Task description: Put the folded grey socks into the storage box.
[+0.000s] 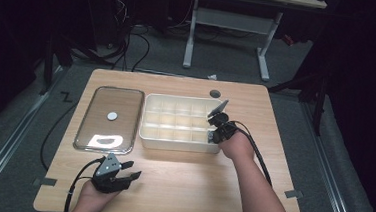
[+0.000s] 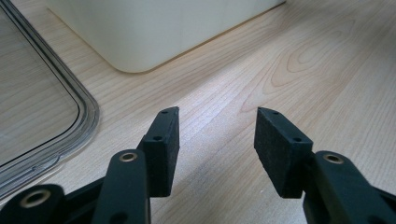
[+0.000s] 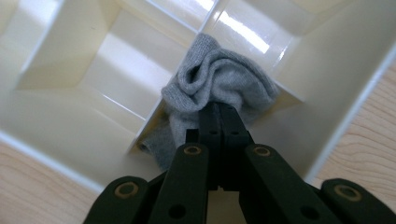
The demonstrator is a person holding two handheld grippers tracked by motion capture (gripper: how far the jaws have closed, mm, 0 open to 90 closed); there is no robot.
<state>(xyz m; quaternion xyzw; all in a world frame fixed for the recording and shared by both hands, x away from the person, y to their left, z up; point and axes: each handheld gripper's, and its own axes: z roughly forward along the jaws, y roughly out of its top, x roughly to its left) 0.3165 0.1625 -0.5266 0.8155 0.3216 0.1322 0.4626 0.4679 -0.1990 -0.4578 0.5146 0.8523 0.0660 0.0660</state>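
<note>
The right claw (image 3: 219,109) is pinching a crumpled grey knit cloth (image 3: 219,81) inside the cream plastic divided box (image 1: 146,133). The left claw (image 2: 217,140) is idling open above the wooden tabletop (image 2: 289,70). The clear lid (image 1: 85,129) is lying aside, so closing looks still ahead.

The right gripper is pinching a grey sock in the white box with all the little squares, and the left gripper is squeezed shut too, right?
Not quite. The right gripper does pinch the crumpled grey knitted sock in the cream-white plastic divided box. But the left gripper is open: the left gripper view shows its black jaws apart over the bare wooden table.
</note>
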